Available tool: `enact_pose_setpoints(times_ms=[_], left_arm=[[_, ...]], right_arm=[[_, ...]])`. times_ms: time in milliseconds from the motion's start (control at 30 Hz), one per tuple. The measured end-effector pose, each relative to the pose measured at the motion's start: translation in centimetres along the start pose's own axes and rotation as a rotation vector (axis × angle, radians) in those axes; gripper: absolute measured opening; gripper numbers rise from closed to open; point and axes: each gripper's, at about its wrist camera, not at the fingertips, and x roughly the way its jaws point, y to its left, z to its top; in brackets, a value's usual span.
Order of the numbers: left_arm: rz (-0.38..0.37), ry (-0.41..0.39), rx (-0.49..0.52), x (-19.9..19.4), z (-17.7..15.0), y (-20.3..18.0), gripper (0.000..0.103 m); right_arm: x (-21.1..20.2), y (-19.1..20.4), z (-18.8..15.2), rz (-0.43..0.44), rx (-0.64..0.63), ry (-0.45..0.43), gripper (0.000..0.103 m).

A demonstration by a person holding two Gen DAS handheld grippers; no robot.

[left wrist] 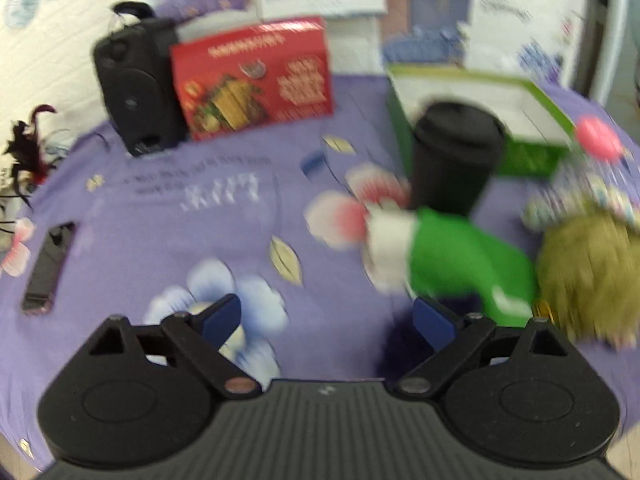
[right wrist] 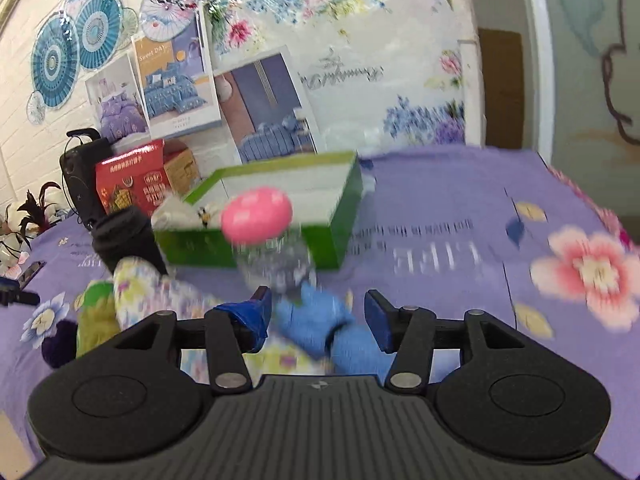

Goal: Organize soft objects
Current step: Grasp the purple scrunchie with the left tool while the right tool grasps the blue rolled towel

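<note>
A soft doll lies on the purple floral bedspread (left wrist: 224,216). It has a green sleeve (left wrist: 460,260) with a white cuff, olive-yellow yarn hair (left wrist: 588,272) and a patterned dress (right wrist: 160,292). My left gripper (left wrist: 326,318) is open and empty just left of the doll's arm. My right gripper (right wrist: 320,316) is open, with the doll's blue leg or shoe (right wrist: 316,320) lying between its fingers. An open green box (right wrist: 276,204) stands behind the doll. A jar with a pink lid (right wrist: 258,214) stands in front of the box.
A black lidded cup (left wrist: 456,156) stands by the box. A red carton (left wrist: 256,76) and a black speaker (left wrist: 132,84) stand at the back. A dark flat phone-like object (left wrist: 46,268) lies at the left. Posters cover the wall behind.
</note>
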Motion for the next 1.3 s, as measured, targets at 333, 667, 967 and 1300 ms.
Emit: enact_pose_setpoints(times_ms=[333,667,967,1300], left_arm=[[-0.046,0.021,0.072,0.6,-3.8,-3.6,0.094],[-0.077,0.058,0.091,4.7,-1.2,-4.2,0.094],[-0.06,0.109,0.037,6.6,-1.1,-3.8,0.094],[-0.049,0.139,0.043,7.9,-0.6,-3.8,0.095]], right_arm=[[-3.1,1.0,-7.1,-0.01,0.115,0.093,0.038],[-4.4,2.6,-6.6,-0.047,0.014,0.051,0.04],[1.7,-2.2,-2.2,-0.11,-0.321,0.121,0.041],[9.2,-2.4,-0.8,0.092,-0.592,0.259,0.042]])
